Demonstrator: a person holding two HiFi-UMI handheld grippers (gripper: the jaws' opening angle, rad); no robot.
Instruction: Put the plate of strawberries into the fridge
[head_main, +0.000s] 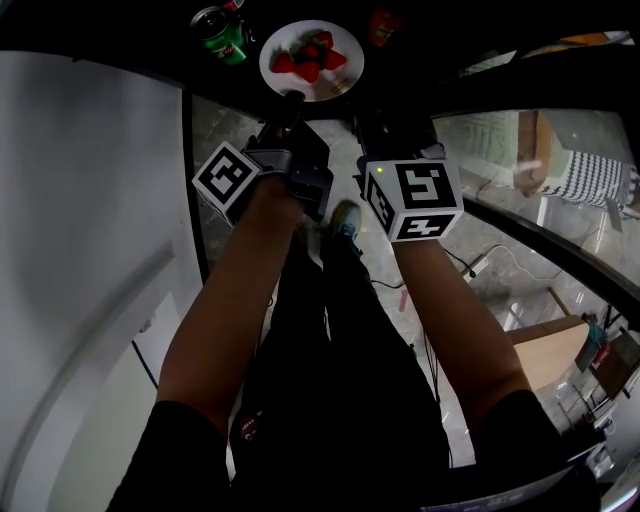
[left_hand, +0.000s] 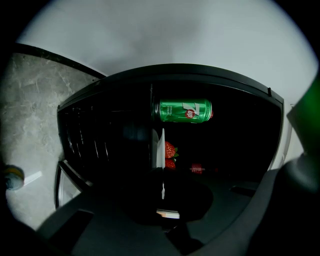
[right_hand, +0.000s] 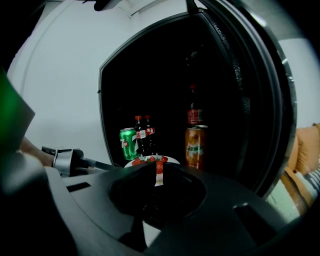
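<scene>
- Two bare forearms, L forearm (head_main: 225, 300) and R forearm (head_main: 450, 310), reach fwd and down side by side, wrists straight. Marker cubes sit on top of each gripper.
- L gripper (head_main: 291, 102) (left_hand: 162, 187) is rolled onto its side: in its own view the green can (left_hand: 185, 110) lies sideways and the plate (left_hand: 161, 142) shows edge-on.
- L gripper jaws are clenched on the plate's near rim. A thin white strip of rim runs down between them.
- R gripper (head_main: 372, 125) (right_hand: 156, 177) is held upright, just right of L gripper. Its jaws are drawn to a hairline slit w/ nothing gripped; red and white show through the slit.
- Plate (head_main: 350, 70) (right_hand: 171, 160) w/ strawberries (head_main: 310, 57) (left_hand: 170, 149) (right_hand: 150, 159) is straight ahead of both grippers, inside the dark fridge (right_hand: 240, 100).
- Can't tell if the plate rests on the shelf or hangs from the L jaws.
- Green can (head_main: 222, 35) (right_hand: 128, 143) stands ahead-left of R gripper, near the plate.
- R gripper view only: orange can (right_hand: 195, 146) ahead-right, just beside the plate. Two cola bottles (right_hand: 142, 132) stand behind the green can. L gripper's grey body comes in from the left toward the plate.
- L gripper view only: the pinched rim, rack lines on the fridge wall (left_hand: 100, 130), marble floor (left_hand: 35, 120) off to one side.
- Head view only: both arms, dark-clothed legs, a shoe (head_main: 345, 220) below the grippers.
</scene>
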